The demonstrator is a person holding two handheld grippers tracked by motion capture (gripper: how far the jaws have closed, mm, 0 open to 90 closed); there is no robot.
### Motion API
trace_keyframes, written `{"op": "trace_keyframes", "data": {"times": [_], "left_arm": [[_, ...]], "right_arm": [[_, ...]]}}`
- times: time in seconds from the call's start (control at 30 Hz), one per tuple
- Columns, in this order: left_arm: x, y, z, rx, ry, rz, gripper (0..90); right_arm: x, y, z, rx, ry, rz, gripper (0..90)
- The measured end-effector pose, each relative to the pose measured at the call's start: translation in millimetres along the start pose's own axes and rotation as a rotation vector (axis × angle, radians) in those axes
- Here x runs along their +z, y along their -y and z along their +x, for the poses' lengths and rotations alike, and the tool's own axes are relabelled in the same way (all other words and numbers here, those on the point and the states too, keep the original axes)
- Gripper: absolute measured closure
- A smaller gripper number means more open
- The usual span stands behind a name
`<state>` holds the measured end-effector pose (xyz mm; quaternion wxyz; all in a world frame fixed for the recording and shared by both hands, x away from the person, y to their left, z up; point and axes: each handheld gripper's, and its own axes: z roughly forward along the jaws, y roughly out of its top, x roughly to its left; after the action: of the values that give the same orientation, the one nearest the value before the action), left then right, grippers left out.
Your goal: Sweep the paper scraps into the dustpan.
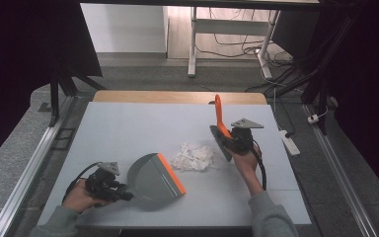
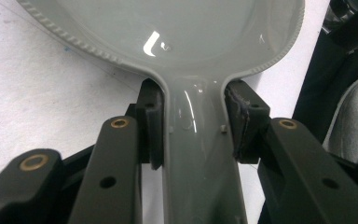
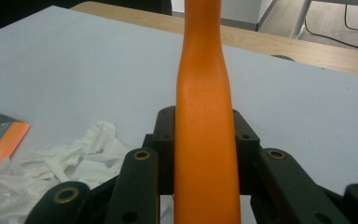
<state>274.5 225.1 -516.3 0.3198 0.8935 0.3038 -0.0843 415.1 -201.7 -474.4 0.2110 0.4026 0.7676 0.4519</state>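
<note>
A grey dustpan (image 1: 154, 177) with an orange lip (image 1: 171, 174) lies on the table at the front left. My left gripper (image 1: 123, 193) is shut on its grey handle (image 2: 200, 154), a pad pressing on each side. A heap of torn white paper (image 1: 193, 157) lies just right of the orange lip. To the right of the paper, my right gripper (image 1: 231, 139) is shut on the orange handle (image 3: 204, 130) of a brush (image 1: 220, 129). The handle points up and away; the dark brush head (image 1: 225, 149) hangs down beside the paper (image 3: 51, 172).
The grey table mat (image 1: 128, 133) has free room at the left and back. A wooden table edge (image 1: 177, 97) runs along the far side. A white power strip (image 1: 289, 142) lies on the floor off the right edge, and cables trail behind.
</note>
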Motion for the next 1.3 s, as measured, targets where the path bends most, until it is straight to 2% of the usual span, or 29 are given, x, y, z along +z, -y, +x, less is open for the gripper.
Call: {"op": "trace_keyframes", "data": {"times": [0.47, 1.3], "left_arm": [[3.9, -4.2, -0.2, -0.010, -0.012, 0.001, 61.6], [5.2, -7.1, -2.0, -0.017, -0.019, 0.000, 61.6]], "right_arm": [[18.2, 1.5, 5.8, -0.013, -0.003, 0.039, 70.4], [39.9, -0.5, 30.7, -0.058, -0.040, 0.086, 70.4]]}}
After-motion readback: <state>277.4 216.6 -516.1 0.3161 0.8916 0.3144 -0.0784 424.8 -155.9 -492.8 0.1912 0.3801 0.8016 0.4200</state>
